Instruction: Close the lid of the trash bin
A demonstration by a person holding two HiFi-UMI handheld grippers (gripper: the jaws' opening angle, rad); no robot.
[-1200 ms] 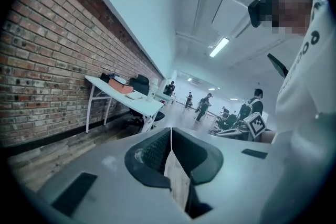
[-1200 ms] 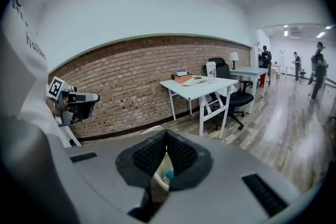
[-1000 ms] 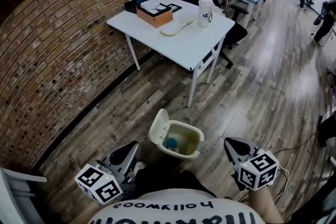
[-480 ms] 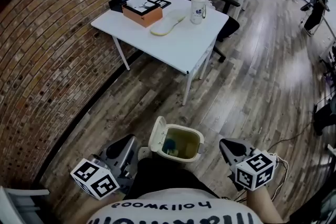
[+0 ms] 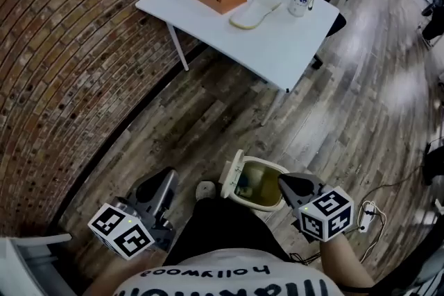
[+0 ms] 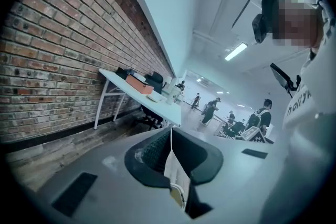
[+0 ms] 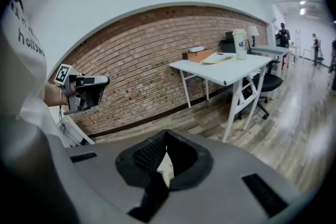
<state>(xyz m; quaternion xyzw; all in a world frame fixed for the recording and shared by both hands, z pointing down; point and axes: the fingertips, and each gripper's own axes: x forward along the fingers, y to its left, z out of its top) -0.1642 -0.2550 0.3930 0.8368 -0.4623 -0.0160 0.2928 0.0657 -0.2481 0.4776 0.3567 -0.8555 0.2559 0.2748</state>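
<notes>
Down on the wood floor (image 5: 333, 128), the trash bin (image 5: 259, 162) stands open, its lid (image 5: 232, 174) tipped upright on the bin's left side. The right claw (image 5: 290, 181) hangs at the bin's right rim and the left claw (image 5: 161, 184) is well off to the left. Both are pressed together, pinching nothing.

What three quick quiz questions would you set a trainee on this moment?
1. True or false: the lid of the trash bin is already down.
2. Which gripper is nearer the bin in the head view? A) left gripper B) right gripper
3. Fill in: in their own views, both grippers' jaws stand ____, with nothing between them.
Key: 1 false, the lid stands up, open. 2 B. 3 together.
</notes>
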